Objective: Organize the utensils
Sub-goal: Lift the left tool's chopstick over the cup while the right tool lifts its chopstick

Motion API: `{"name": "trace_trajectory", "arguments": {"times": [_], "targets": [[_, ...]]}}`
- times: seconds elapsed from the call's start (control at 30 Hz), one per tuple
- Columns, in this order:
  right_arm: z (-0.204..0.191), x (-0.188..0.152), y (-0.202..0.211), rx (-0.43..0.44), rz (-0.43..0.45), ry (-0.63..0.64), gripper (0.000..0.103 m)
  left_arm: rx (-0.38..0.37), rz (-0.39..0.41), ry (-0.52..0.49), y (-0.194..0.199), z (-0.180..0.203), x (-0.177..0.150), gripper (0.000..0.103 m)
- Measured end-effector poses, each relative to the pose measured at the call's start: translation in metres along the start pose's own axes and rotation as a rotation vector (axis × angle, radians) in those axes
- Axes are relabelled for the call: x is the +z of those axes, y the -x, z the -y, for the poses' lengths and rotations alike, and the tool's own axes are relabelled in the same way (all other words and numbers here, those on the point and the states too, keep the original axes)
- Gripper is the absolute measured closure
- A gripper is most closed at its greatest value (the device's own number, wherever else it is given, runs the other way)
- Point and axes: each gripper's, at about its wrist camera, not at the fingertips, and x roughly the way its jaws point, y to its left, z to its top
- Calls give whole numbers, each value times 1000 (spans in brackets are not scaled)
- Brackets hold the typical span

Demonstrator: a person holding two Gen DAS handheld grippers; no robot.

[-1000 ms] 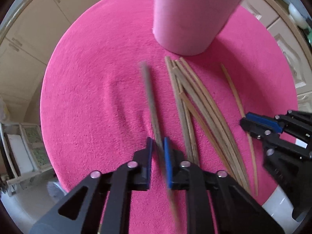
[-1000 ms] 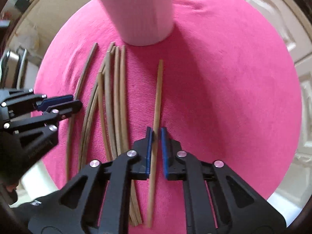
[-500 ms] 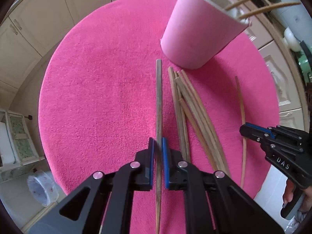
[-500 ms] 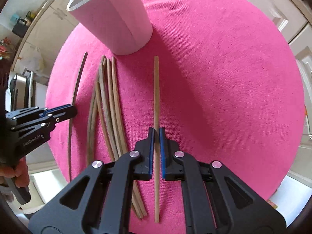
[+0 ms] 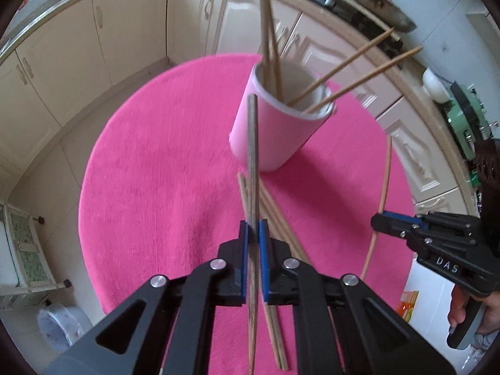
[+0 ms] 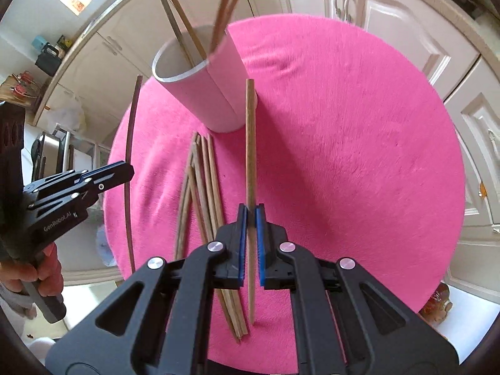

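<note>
Both tongs have risen since a second ago, each carrying one chopstick up off the desk, so that the pink cup, whose rim was earlier cut off at the top of both views, now shows its open mouth. Left tongs [image 5: 253, 234] are clamped on a darker, greyish-brown chopstick [image 5: 252, 162], whose far end crosses in front of the cup's rim in the left wrist view; their blue pads [image 5: 243, 262] press on it from both sides. Right tongs [image 6: 251, 218] are clamped on a lighter tan chopstick [image 6: 250, 143], its squared far end lying just beside the cup's base in the right wrist view and its tapered end reaching back below the pads. The pink cup [image 5: 275, 131] stands upright on the round desk covered in bright pink cloth [image 5: 162, 168], and it has a white rim and a pale inside. Four chopsticks stand in the cup [image 5: 268, 31], two leaning together to one side and two fanned out to the other. A loose bundle of chopsticks [image 6: 203, 193] lies flat on the cloth between the two tongs, thin wooden sticks overlapping at narrow angles; five or so can be told apart, though the exact count is unclear where they cross. Cream kitchen cabinets [image 5: 93, 31] ring the desk.
</note>
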Motion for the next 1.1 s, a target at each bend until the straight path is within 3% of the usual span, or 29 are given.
{"name": "trace_trajectory", "arguments": {"times": [0.6, 0.8, 1.1], "targets": [[-33, 57, 75, 69, 216, 44, 97, -55, 319, -61, 68, 37, 60, 97], [-40, 80, 98, 77, 288, 69, 97, -61, 452, -34, 83, 40, 95, 97], [-44, 109, 116, 93, 337, 88, 97, -88, 533, 48, 84, 36, 131, 97]]}}
